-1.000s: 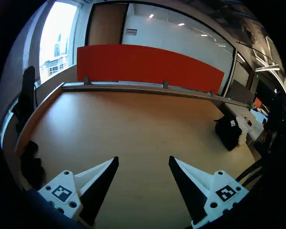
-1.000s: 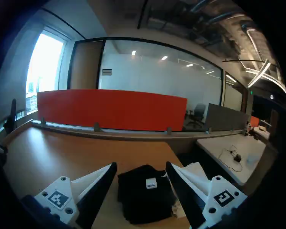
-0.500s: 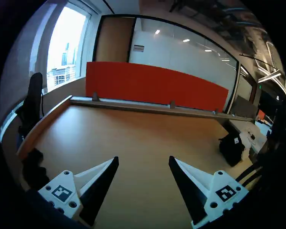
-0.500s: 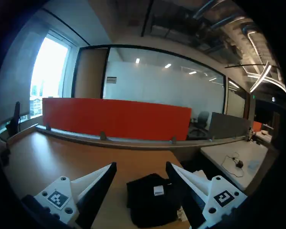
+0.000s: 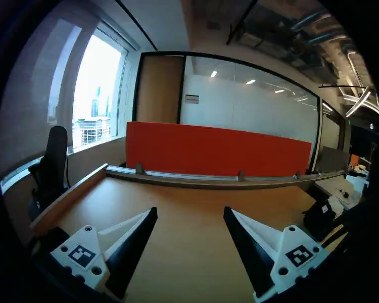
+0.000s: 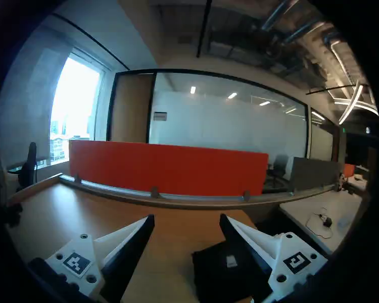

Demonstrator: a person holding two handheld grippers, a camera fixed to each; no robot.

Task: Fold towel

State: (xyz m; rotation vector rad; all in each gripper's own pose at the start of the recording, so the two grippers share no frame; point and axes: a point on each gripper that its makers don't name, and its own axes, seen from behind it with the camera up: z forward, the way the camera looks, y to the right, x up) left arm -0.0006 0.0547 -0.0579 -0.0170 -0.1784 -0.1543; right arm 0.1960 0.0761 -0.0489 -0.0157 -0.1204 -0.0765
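The towel (image 6: 217,272) is black and folded into a flat, roughly square stack with a small white tag (image 6: 231,261) on top. It lies on the wooden desk (image 6: 88,217) near its right end, low in the right gripper view. There it sits below the gap between the fingers and runs behind the right-hand finger. In the left gripper view it shows as a dark bundle (image 5: 318,219) well off to the right, at the desk's far edge.

The right gripper (image 6: 186,217) is spread wide with nothing between its fingers. Whether the right-hand finger touches the towel cannot be told. The left gripper (image 5: 189,209) is just as wide apart and grips nothing — only bare desk shows between its fingers.

Each finger carries a square black-and-white marker (image 5: 83,255) near its base — a pattern, not writing. Any print on the towel's tag is too small to make out, as is the small sign (image 6: 159,116) on the glass wall beyond the orange divider panel (image 6: 169,169).
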